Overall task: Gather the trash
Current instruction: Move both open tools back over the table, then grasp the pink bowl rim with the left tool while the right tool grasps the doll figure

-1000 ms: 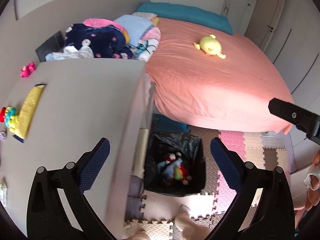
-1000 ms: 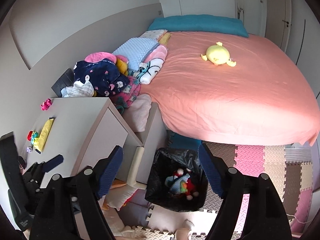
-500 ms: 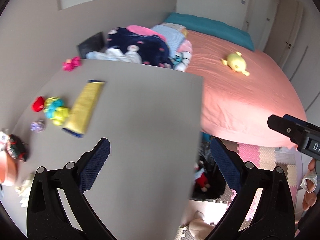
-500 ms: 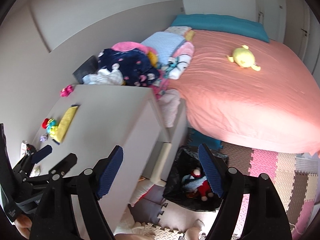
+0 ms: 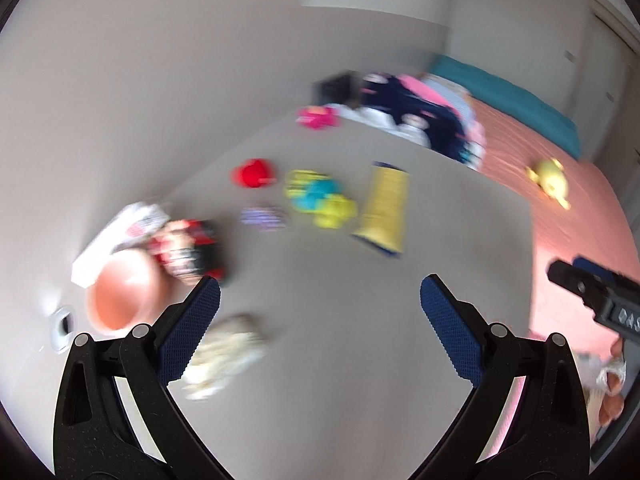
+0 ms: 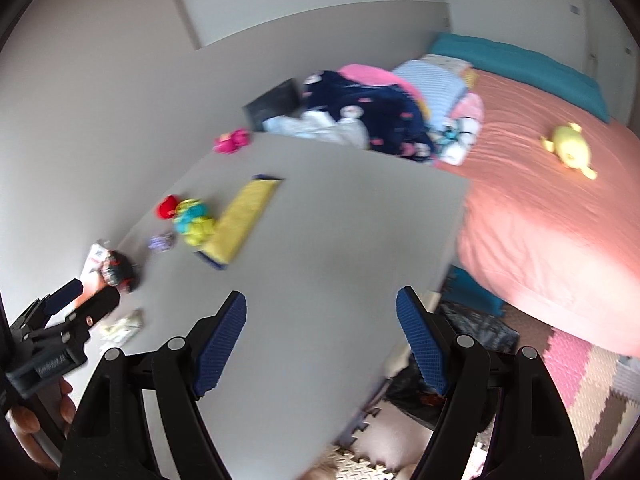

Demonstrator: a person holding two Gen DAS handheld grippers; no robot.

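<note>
The left gripper (image 5: 320,316) hangs over the grey worktop (image 5: 340,360) with its jaws spread wide and nothing between them. A crumpled paper wad (image 5: 222,354) lies on the worktop just beside the left jaw, partly hidden behind its blue pad (the view is blurred, so contact cannot be told). Farther ahead of the left jaw are a salmon bowl (image 5: 122,294), a red-and-black toy (image 5: 188,248) and a white packet (image 5: 120,232) close together. Straight ahead of the jaws, well apart from them, lie a yellow pouch (image 5: 384,210), a yellow-and-teal toy (image 5: 320,198), a red cap (image 5: 253,173) and a small purple scrap (image 5: 262,218).

The right gripper (image 6: 322,344) is also released, jaws wide and empty, held above the near part of the worktop (image 6: 320,248). Past its right jaw, down on the floor beside the worktop, part of a black bin bag (image 6: 476,328) shows. Beyond that is the pink bed (image 6: 540,220) with a yellow plush (image 6: 568,148) on it. Far to the left of its jaws the wad (image 6: 122,324) shows next to the left gripper (image 6: 76,312).
</note>
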